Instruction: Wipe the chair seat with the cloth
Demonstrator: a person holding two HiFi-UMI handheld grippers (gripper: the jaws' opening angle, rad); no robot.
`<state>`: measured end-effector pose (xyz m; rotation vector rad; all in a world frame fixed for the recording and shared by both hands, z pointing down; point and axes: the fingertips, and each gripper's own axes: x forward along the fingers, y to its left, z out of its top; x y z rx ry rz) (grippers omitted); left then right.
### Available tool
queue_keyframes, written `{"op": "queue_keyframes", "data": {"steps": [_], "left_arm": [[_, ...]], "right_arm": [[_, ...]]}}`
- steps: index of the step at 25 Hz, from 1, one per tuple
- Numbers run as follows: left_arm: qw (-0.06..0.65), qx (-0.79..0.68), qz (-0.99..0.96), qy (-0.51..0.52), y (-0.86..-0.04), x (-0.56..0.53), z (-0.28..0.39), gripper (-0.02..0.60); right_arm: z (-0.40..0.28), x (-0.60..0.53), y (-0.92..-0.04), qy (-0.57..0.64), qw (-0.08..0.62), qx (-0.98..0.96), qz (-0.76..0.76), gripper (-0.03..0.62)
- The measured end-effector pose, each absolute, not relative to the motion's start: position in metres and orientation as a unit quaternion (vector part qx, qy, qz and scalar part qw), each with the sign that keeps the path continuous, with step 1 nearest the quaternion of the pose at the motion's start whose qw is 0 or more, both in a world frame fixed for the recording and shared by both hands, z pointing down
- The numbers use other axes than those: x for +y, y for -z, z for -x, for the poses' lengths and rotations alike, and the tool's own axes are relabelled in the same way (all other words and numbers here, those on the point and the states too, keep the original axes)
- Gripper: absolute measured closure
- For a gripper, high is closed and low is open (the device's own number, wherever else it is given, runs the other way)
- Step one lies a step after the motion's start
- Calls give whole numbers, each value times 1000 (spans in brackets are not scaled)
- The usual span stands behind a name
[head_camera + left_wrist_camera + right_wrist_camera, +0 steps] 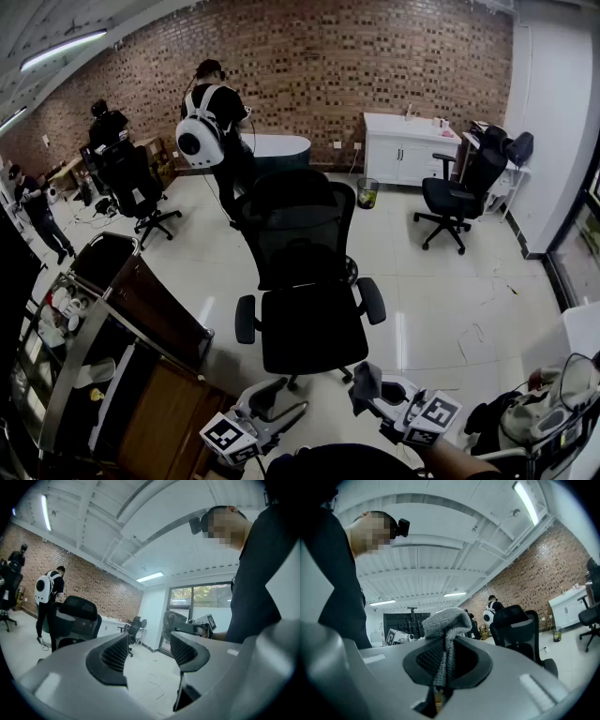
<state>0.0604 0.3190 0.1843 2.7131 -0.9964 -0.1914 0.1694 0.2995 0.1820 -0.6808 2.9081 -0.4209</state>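
Jaws on the right gripper [447, 660] are pinching tight on the cloth [446, 620], a grey terry bunch poking up between them, hovering in the air just short of the chair seat [314, 328]. By my read the wiping is not yet starting: the black seat is sitting bare, with no cloth touching it. Left gripper [149, 651] is hanging with its jaws apart, gripping nothing.

Brick wall [375, 56], glossy tiled floor [422, 281]
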Motion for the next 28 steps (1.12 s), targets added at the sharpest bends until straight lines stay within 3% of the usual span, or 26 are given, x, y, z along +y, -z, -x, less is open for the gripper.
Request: {"op": "queue_keyframes", "data": {"steps": [14,28], "left_arm": [[142,-376,-915,44,-225,250,-35,281],[193,-331,-922,49,-257,72,77,281]], "right_arm": [[-150,220,-208,148,55,964,214,563],[-18,50,-241,174,22,955,239,563]]}}
